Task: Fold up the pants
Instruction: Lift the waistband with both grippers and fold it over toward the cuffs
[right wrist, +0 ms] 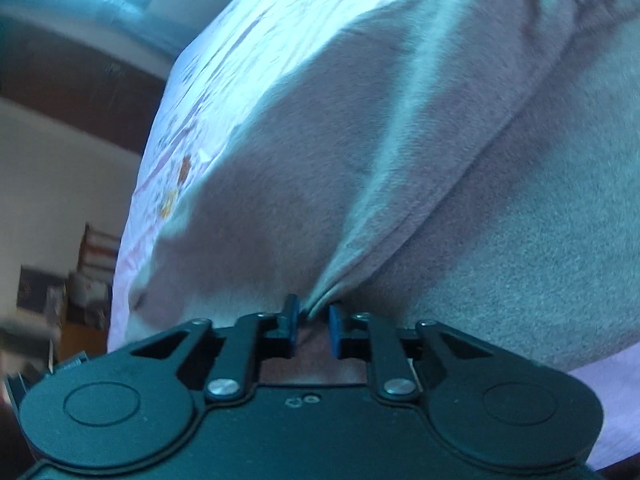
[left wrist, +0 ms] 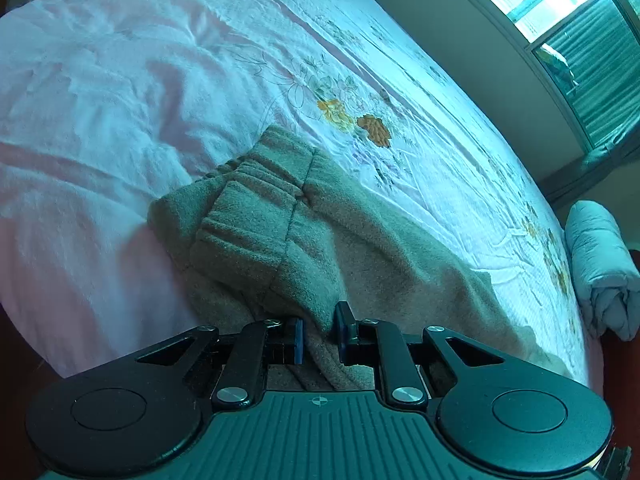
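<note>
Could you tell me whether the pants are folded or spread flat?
Partly folded: the pants' waistband end lies doubled over another layer.

**Pants on the bed, a gripper at each end**

The thick fleece pants (left wrist: 280, 216) lie on the flowered bed sheet (left wrist: 120, 100), which covers the bed. In the left wrist view the gathered waistband is folded over onto the rest of the pants, and the left gripper (left wrist: 318, 330) sits at the near edge of this fold, with fabric between its pads. A rolled cloth bundle (left wrist: 600, 272) lies beyond the right edge of the bed. In the right wrist view the right gripper (right wrist: 312, 326) sits at the near edge of the pants (right wrist: 440, 160), around a raised ridge of fabric. The window (left wrist: 560, 0) is behind the bed.
</note>
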Motion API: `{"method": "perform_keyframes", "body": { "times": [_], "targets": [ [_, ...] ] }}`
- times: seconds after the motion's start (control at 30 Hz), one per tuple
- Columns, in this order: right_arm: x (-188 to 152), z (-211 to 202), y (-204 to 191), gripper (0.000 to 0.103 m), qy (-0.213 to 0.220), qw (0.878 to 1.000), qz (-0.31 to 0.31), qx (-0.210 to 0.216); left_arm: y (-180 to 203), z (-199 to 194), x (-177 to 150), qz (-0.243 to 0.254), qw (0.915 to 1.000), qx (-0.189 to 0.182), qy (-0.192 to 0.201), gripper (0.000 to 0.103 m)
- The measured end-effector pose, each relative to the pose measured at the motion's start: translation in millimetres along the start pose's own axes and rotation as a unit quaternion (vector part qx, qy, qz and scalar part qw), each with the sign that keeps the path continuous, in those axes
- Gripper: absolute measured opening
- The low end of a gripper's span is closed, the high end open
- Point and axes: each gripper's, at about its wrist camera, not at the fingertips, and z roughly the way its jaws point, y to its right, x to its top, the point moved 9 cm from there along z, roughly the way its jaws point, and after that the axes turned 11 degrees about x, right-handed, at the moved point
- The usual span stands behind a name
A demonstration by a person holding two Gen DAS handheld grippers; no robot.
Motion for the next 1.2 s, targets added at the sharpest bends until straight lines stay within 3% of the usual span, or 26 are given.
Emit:
{"method": "perform_keyframes", "body": {
  "times": [0.13,0.33,0.5,0.73,0.97,1.2],
  "targets": [
    [2.3,-1.3,2.8,0.000,0.004,1.000,-0.007,-0.004,-3.0,0.9,4.1,0.008,0.9999,0.006,0.006,0.016],
    [0.9,-14.8,-45.5,0.000,0.019,0.993,-0.117,0.001,-10.5,-1.6,20.6,0.025,0.9992,0.020,0.024,0.016],
    [-16.3,-17.0,-59.9,0.000,-0.001,0.991,-0.136,0.018,-25.4,1.4,31.3,0.021,0.9990,0.028,0.026,0.016],
    [-40.8,-12.3,-36.2,0.000,-0.034,0.990,-0.135,-0.019,-40.2,18.8,8.0,0.000,0.9997,0.023,0.006,0.016],
    [-39.7,-14.0,-47.0,0.000,-0.029,0.984,-0.173,-0.023,-45.7,13.9,2.5,-0.015,0.9998,0.013,0.004,0.016],
    [-45.3,-5.1,-39.6,0.000,-0.035,0.985,-0.167,-0.031,-44.1,8.9,0.8,-0.013,0.9997,0.016,0.010,0.016]
  ]
}}
